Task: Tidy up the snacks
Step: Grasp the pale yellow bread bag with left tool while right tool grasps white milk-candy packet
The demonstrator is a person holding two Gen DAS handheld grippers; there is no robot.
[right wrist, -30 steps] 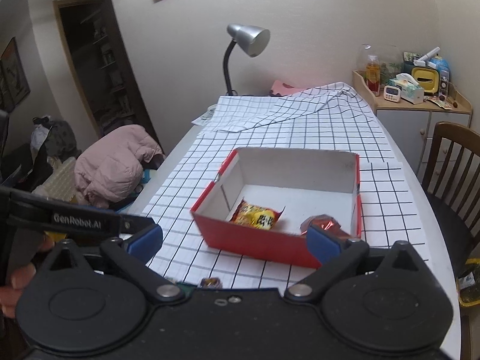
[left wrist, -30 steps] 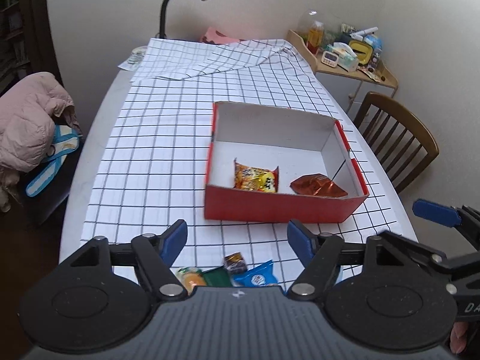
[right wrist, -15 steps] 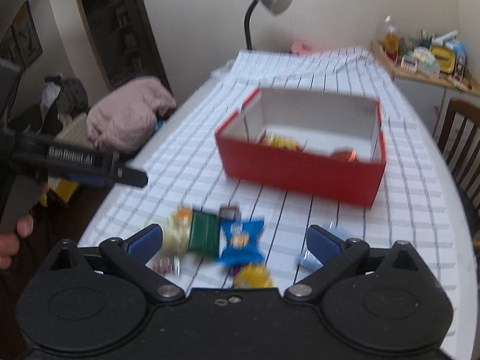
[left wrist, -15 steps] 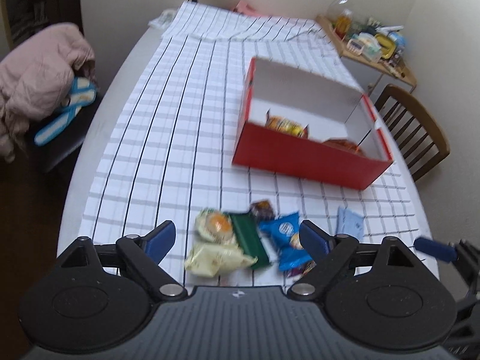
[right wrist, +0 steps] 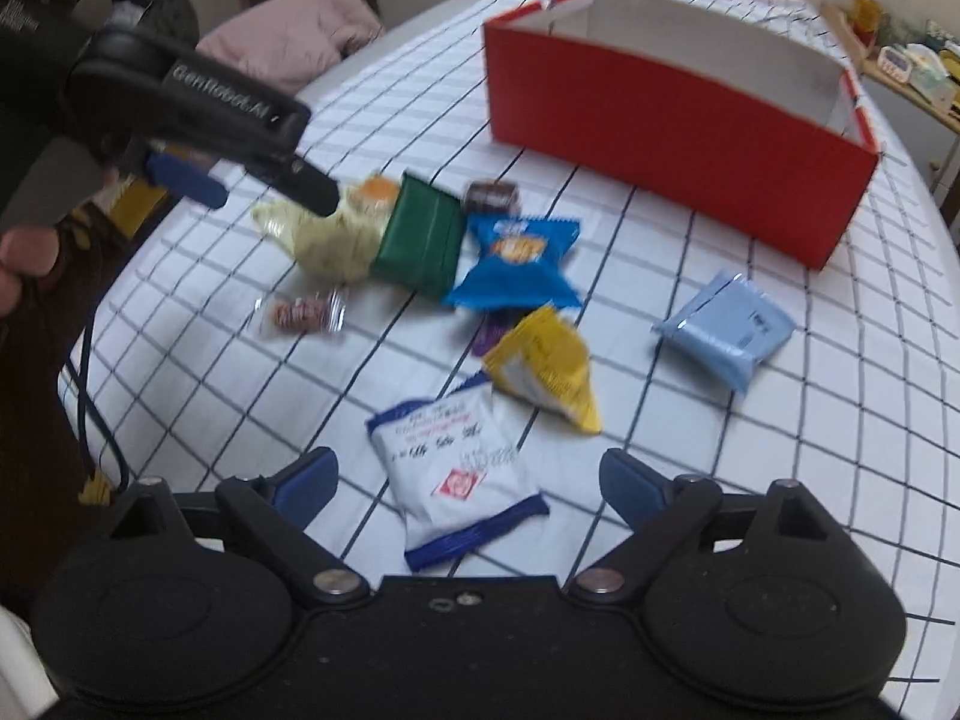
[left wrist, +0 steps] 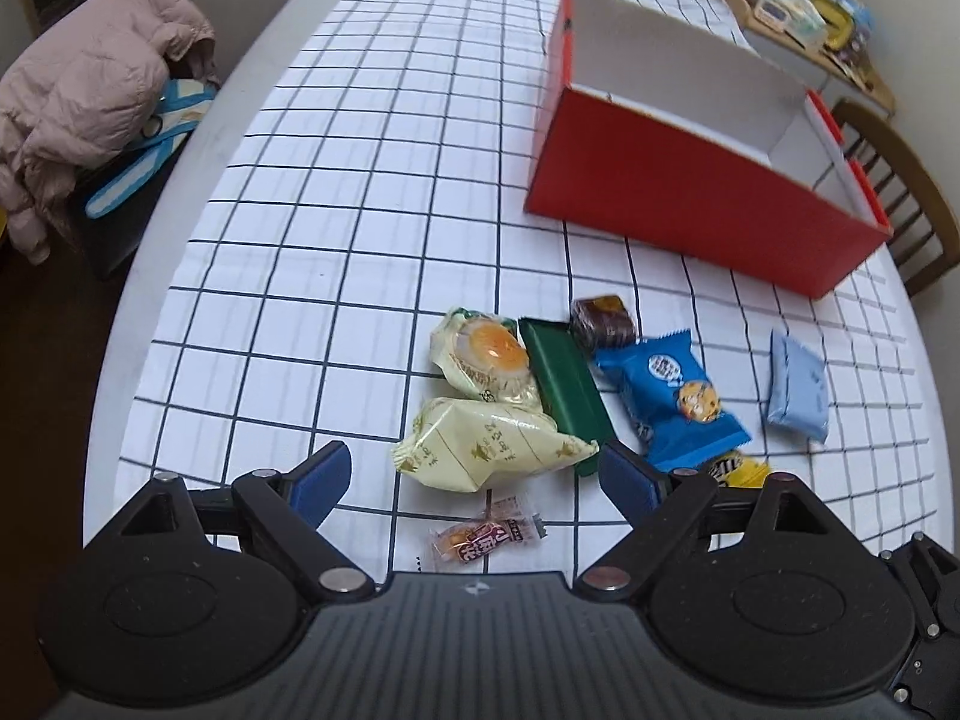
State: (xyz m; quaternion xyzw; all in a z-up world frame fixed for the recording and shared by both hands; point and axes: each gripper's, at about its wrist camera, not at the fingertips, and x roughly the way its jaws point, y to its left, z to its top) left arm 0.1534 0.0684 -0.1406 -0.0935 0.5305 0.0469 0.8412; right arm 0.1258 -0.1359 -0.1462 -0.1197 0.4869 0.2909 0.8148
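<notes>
A red box (left wrist: pixel 696 192) with white inside stands on the checked cloth; it also shows in the right wrist view (right wrist: pixel 672 114). Several snacks lie in front of it: a cream pack (left wrist: pixel 492 444), an egg-tart pack (left wrist: pixel 486 360), a green bar (left wrist: pixel 561 384), a blue cookie bag (left wrist: pixel 672 396), a pale blue pack (left wrist: pixel 798 387), a small pink candy (left wrist: pixel 486 537). My left gripper (left wrist: pixel 474 480) is open and empty, just over the cream pack. My right gripper (right wrist: pixel 468 480) is open and empty over a white-and-blue pack (right wrist: pixel 456 468). A yellow pack (right wrist: pixel 546 369) lies beyond it.
A pink jacket (left wrist: pixel 84 96) lies on a chair to the left of the table. A wooden chair (left wrist: pixel 900 180) stands at the right. A side shelf with small items (left wrist: pixel 804 6) is at the far right. The table edge (left wrist: pixel 150 228) runs down the left.
Both grippers have dropped and pulled back from the box toward the loose snacks at the near edge. The box inside is now hidden behind its red wall.
</notes>
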